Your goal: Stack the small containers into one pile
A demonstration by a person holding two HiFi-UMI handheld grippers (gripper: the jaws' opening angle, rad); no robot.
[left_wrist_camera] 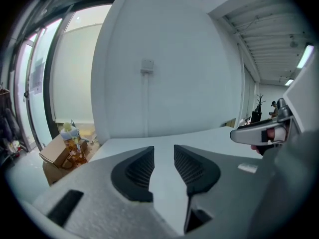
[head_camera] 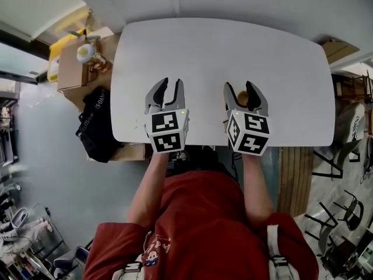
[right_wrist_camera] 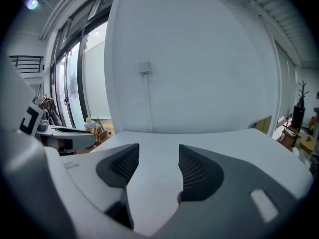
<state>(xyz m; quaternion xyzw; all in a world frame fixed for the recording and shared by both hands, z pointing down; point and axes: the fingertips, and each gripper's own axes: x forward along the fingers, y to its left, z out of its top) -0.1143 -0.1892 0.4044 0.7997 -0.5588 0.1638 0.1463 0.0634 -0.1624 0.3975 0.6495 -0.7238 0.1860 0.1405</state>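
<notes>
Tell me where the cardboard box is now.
Head view: the cardboard box sits left of the white table, beyond the black bag.

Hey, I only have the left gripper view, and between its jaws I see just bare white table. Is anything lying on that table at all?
Observer: Yes. In the head view, one small brown object shows between the right gripper's jaws. It is too small to tell whether it is containers.
Operator: Is the right gripper closed on it?
Observer: No. The right gripper view shows its jaws wide apart, with only table between the pads.
Operator: Anything left of the table?
Observer: A black bag lies beside the cardboard box.
</notes>
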